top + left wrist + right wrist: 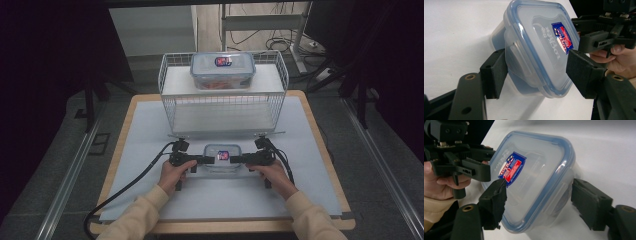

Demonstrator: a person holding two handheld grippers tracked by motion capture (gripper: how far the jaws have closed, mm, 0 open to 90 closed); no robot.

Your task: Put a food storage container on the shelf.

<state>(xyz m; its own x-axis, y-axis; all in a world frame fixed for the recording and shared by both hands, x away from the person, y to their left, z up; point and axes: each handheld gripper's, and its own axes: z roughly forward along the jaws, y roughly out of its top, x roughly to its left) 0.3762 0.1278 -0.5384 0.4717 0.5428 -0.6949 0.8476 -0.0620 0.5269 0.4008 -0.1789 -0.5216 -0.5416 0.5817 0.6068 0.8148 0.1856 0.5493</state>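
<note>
Small clear box (222,159) with a blue-rimmed lid and a red-and-blue label, flat on the white mat (150,150) of the table (126,145), about midway between the left and right edges and nearer the near edge than the far one, just in front of the wire basket (170,107). Left tool (204,160) level at the box's left end, held by the left hand (172,175); right tool (240,159) level at its right end, held by the right hand (272,174); both tips meeting the box from opposite sides. In the left gripper view, left tool (536,70) astride the box (536,45), one pad against the side wall under the lid rim, the other beside the lid's edge near the label; whether that second pad presses or only stands close, cannot tell. In the right gripper view, right tool (539,200) likewise astride the box (534,177), one pad at the lid edge by the label, the other just off the wall on the far side with a slight gap visible, so spread around the box rather than pinching it. Basket standing at the far half of the mat, a white shelf inside it, and on that shelf a second, larger box (222,70) of the same kind with something orange within. Black cables trailing from both tools across the mat, the left one off the near left corner.
</note>
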